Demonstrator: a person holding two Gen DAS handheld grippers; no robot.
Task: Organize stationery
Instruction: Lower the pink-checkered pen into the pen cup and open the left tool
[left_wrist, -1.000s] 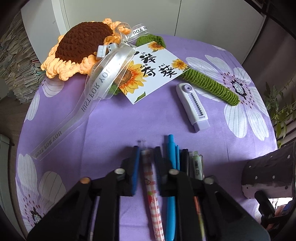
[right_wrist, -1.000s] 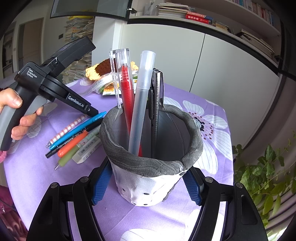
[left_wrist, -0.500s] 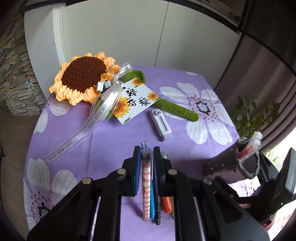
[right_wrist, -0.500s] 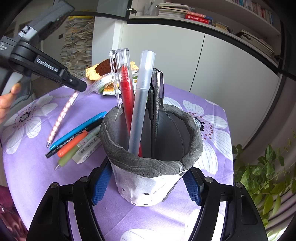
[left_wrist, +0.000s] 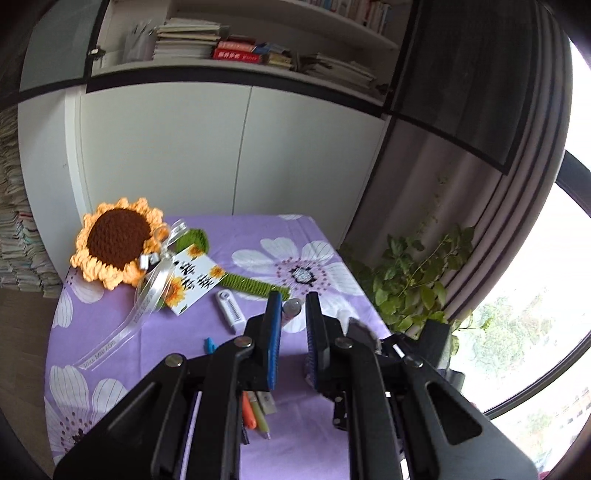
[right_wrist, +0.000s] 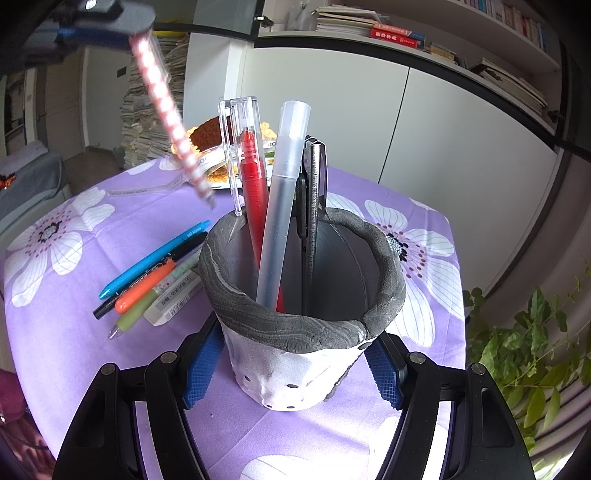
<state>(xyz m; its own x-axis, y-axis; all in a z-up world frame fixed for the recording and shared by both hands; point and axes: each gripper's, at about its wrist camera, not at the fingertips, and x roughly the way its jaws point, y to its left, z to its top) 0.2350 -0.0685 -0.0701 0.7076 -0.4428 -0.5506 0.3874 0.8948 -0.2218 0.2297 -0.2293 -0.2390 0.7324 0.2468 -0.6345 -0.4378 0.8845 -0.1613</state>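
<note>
Your left gripper (left_wrist: 291, 314) held checked pen (right_wrist: 168, 114) pinched between its fingers, up in air above worktop (right_wrist: 66, 347), tip slanting down toward cup (right_wrist: 295, 325). Your right gripper (right_wrist: 295, 369) was clamped around cup, both pads against its wall. Cup stood on worktop with red pen (right_wrist: 255, 184), frosted pen (right_wrist: 280, 206) and dark pen (right_wrist: 314, 206) inside. Blue pen (right_wrist: 155, 264), orange pen (right_wrist: 144, 290), green pen (right_wrist: 129, 321) and eraser (right_wrist: 171, 301) lay side by side just left of cup. Crochet sunflower (left_wrist: 118, 242) sat at far edge.
</note>
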